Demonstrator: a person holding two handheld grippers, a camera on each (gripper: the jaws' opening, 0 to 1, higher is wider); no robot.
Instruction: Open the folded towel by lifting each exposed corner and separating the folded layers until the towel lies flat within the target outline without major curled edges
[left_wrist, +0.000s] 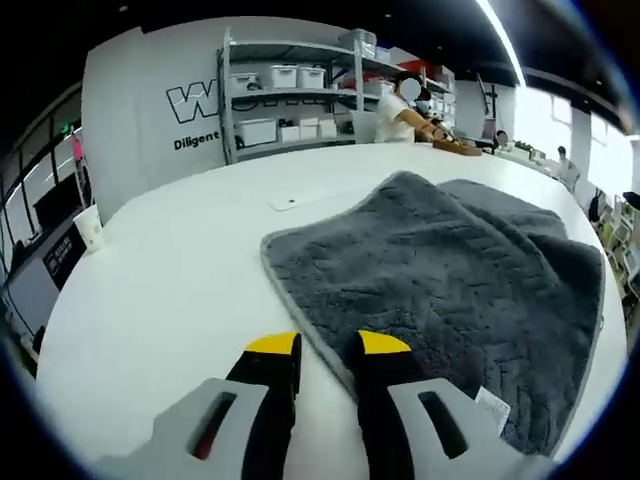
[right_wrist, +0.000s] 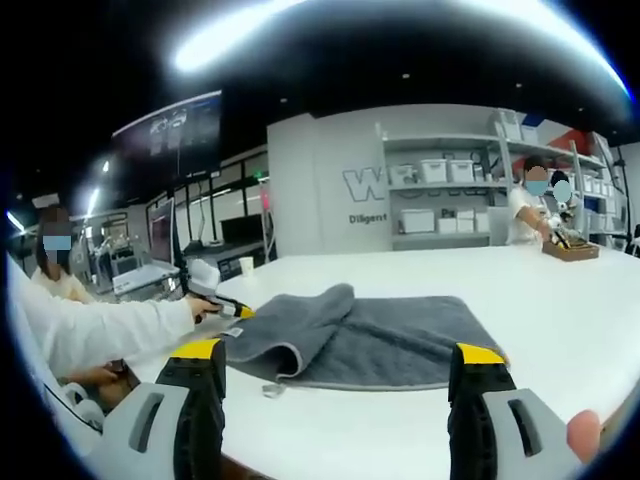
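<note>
A grey towel (left_wrist: 450, 280) lies on the white table (left_wrist: 170, 290), with one layer still folded over along its far right side. My left gripper (left_wrist: 328, 345) hovers low over the towel's near left hem. Its yellow-tipped jaws stand a little apart, one over the table and one over the towel, with nothing pinched. In the right gripper view the towel (right_wrist: 400, 335) has a raised fold near its left end, and the left gripper (right_wrist: 222, 305) sits at that end. My right gripper (right_wrist: 340, 352) is wide open in front of the towel, holding nothing.
A person's white sleeve (right_wrist: 100, 330) holds the left gripper. A white cup (left_wrist: 88, 225) stands near the table's left edge. A shelf with white bins (left_wrist: 290, 100) is behind the table, where a person (left_wrist: 405, 110) works over a wooden tray (left_wrist: 455, 147).
</note>
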